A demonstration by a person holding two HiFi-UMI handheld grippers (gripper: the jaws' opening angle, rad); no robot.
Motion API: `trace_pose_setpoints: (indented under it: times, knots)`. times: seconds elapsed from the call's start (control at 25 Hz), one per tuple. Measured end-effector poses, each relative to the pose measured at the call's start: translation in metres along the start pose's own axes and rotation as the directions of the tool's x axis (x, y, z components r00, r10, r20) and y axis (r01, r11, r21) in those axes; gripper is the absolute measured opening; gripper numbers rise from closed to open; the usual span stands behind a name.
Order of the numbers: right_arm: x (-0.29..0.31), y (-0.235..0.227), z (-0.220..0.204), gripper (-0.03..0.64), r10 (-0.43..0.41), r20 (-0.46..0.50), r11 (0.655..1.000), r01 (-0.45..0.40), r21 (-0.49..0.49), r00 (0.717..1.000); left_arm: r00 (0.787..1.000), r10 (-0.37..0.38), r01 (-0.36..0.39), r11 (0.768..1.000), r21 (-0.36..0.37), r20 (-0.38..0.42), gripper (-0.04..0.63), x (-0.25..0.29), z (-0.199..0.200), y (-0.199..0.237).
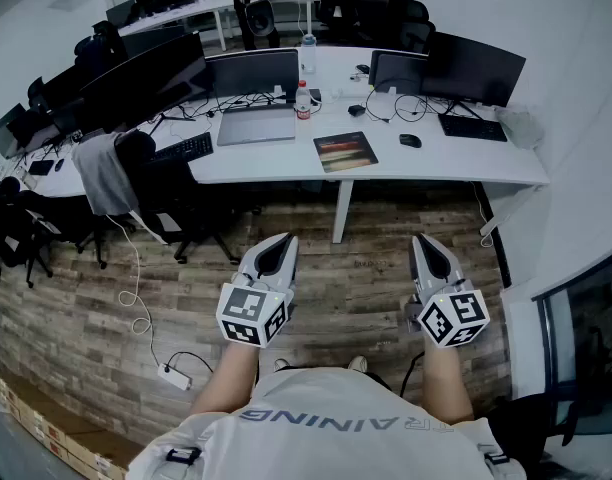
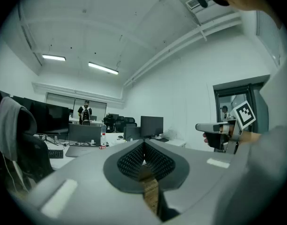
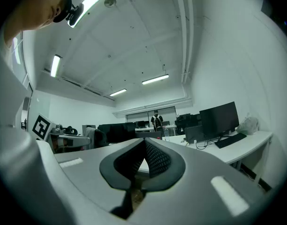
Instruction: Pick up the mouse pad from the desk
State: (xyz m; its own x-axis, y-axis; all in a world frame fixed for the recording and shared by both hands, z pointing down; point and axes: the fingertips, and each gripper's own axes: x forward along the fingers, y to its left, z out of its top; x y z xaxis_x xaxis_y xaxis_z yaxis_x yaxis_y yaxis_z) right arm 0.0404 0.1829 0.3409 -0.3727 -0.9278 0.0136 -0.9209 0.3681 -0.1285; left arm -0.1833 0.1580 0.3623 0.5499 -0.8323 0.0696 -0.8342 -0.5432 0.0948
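The mouse pad (image 1: 345, 151), a dark rectangle with a reddish striped print, lies flat near the front edge of the white desk (image 1: 436, 163). Both grippers hang over the wooden floor, well short of the desk. My left gripper (image 1: 283, 240) is shut, jaw tips together, nothing in it; in its own view the left gripper (image 2: 144, 144) points level toward the desk. My right gripper (image 1: 422, 239) is also shut and empty, and the right gripper (image 3: 144, 141) points level in its own view. The mouse pad is not discernible in either gripper view.
On the desk stand a laptop (image 1: 256, 125), a water bottle (image 1: 303, 101), a mouse (image 1: 410, 140), a keyboard (image 1: 472, 127) and monitors (image 1: 473, 68). A chair draped with a grey garment (image 1: 106, 173) stands at the left. A power strip (image 1: 174, 376) and cable lie on the floor.
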Motion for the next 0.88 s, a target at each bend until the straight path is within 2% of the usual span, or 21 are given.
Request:
trace_pose_setpoints:
  times: [0.88]
  knots:
    - [0.015,-0.017,-0.003,0.015,0.054,0.010,0.998,-0.054,0.043,0.998,1.000,0.008,-0.008,1.000,-0.006,-0.020,0.002,0.022,-0.005,-0.005]
